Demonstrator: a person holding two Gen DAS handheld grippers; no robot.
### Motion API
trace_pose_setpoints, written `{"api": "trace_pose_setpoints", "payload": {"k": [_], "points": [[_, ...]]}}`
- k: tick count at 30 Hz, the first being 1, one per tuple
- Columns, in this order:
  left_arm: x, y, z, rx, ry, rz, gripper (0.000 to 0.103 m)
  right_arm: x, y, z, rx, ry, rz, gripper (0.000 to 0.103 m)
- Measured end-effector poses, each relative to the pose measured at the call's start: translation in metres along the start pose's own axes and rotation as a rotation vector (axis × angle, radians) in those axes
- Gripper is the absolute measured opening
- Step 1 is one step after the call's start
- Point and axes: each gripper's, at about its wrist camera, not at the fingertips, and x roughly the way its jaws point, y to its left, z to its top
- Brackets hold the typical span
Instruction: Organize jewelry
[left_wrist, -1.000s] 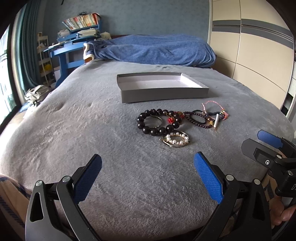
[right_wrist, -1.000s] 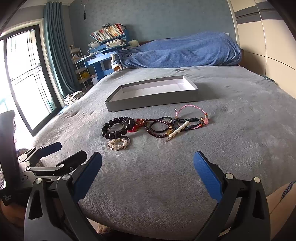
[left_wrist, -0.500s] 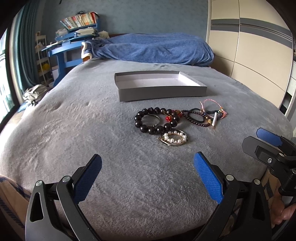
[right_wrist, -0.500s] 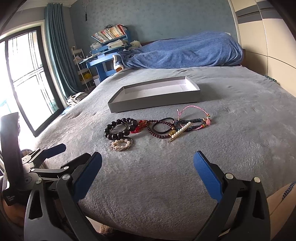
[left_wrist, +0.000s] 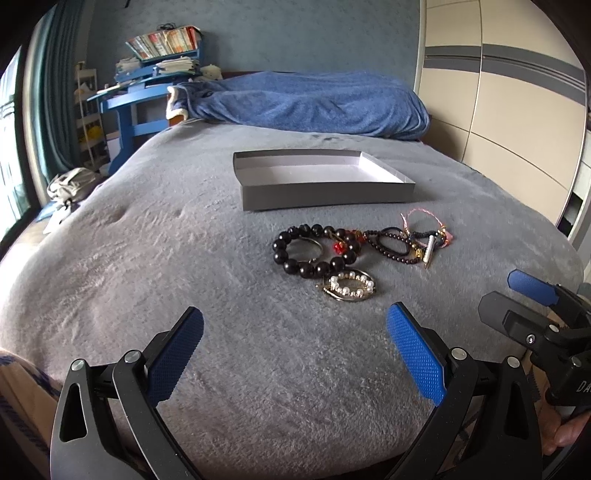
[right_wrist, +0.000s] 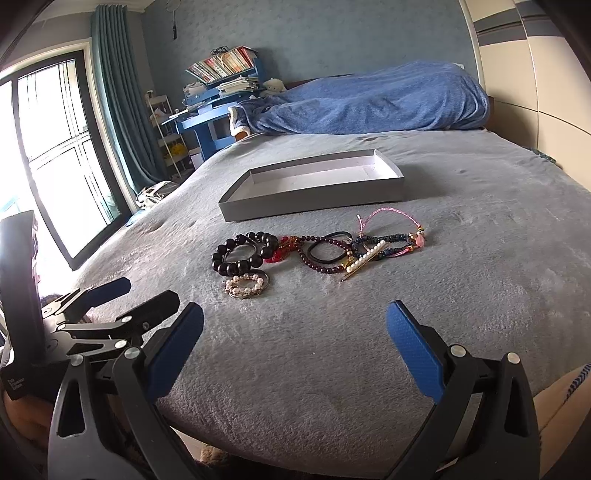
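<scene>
- Jewelry cluster (left_wrist: 360, 251): a loose row of pieces on the grey bedspread (left_wrist: 147, 258), just in front of the tray. Its long axis runs left to right across your view, roughly parallel to the tray's near wall.
- Black bead bracelet (left_wrist: 314, 251): the left end of the row, lying flat, with a thin metal ring inside its loop.
- Pearl bracelet (left_wrist: 349, 286): flat, just nearer to you than the black beads and touching or almost touching them; it is the piece closest to your left gripper.
- Dark red bead strand (right_wrist: 321, 256) and a black loop beside it: the middle of the row, overlapping each other.
- Pink cord bracelet (right_wrist: 388, 218) and a pearl bar (right_wrist: 365, 260): the right end. The bar lies on a diagonal, its thin tip pointing toward you.
- Grey tray (left_wrist: 325, 192): a shallow open box with a pale floor, long side facing you, beyond the jewelry.
- Left gripper (left_wrist: 295, 343): released, blue pads spread wide, holding nothing, low over the bedspread short of the pearls.
- Right gripper (right_wrist: 295, 343): likewise spread and unloaded, well short of the row.
- Writing: small white lettering shows on both tool bodies, perhaps "DA" in the left view, too partial to read.
- Blue blanket (right_wrist: 369, 99): heaped at the far end of the bed.
</scene>
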Motion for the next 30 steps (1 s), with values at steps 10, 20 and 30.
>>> {"api": "trace_pose_setpoints", "payload": {"k": [10, 20, 30], "points": [[0.001, 0.005, 0.007, -0.012, 0.013, -0.006, 0.099, 0.002, -0.001, 0.0, 0.0, 0.009, -0.004, 0.098], [0.004, 0.006, 0.011, -0.009, 0.028, 0.025, 0.099, 0.003, -0.001, 0.001, 0.004, 0.019, -0.012, 0.098], [0.01, 0.01, 0.009, -0.015, 0.06, 0.015, 0.099, 0.006, -0.003, 0.006, 0.013, 0.034, -0.018, 0.098]]}}
